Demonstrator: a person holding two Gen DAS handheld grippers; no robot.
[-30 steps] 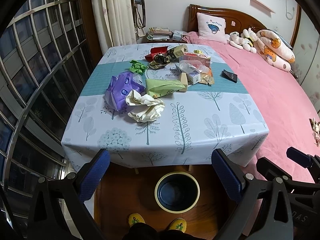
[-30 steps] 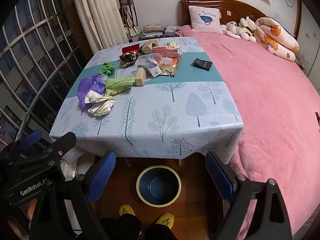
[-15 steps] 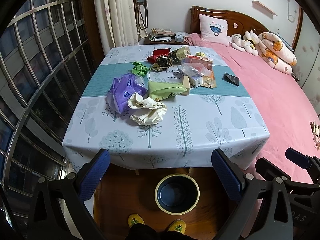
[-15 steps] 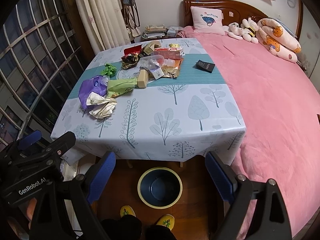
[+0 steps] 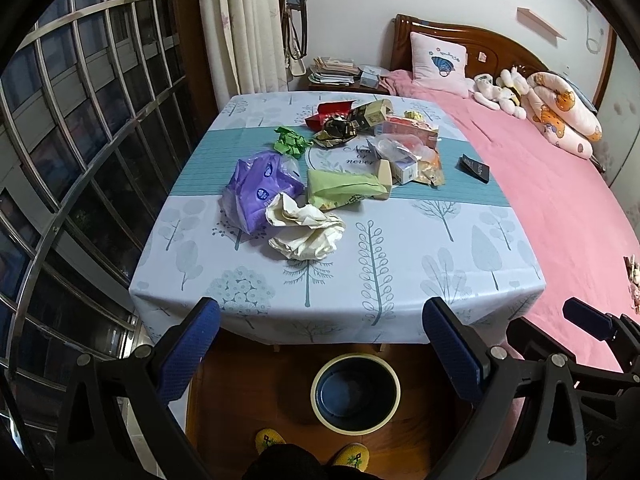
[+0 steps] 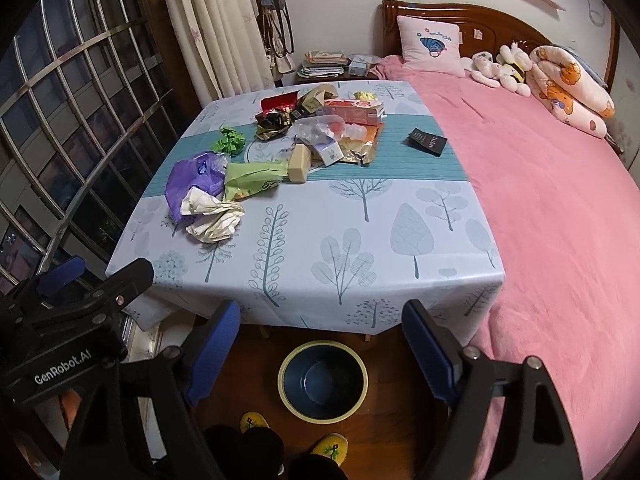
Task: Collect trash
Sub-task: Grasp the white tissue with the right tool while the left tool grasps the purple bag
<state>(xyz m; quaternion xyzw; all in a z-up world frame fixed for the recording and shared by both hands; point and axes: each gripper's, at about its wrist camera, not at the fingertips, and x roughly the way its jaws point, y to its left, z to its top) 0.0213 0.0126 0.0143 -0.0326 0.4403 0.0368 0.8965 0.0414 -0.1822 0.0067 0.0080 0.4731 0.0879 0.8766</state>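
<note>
Right now both tongs are hanging wide apart and empty, short of the near edge of the surface [image 5: 400,264], above the bin [image 5: 355,391] that is standing on the floor just under that edge. The left tongs [image 5: 320,344] are facing the left half of the cloth; the right tongs [image 6: 322,344] are sitting beside them, facing the bare middle and right.

The trash is lying ahead and left of centre, well past the near edge. Nearest is the crumpled cream paper [image 5: 306,230], touching the purple plastic bag [image 5: 258,190] behind it on the left. The green wrapper [image 5: 344,188] is lying just beyond, its long axis running left to right across the teal band, one end touching a small beige box [image 5: 385,178]. Farther back, the green ribbon scrap [image 5: 291,142], the gold foil wrapper [image 5: 338,134] and a heap of cartons and clear packaging are crowding together. A dark card [image 5: 474,168] is lying apart on the right.

Judging by this, the crumpled paper is the likely first pick, and the left tongs are nearer to it; in the right view it is sitting far left [image 6: 212,216]. Reaching it is calling for a forward move over the edge.
</note>
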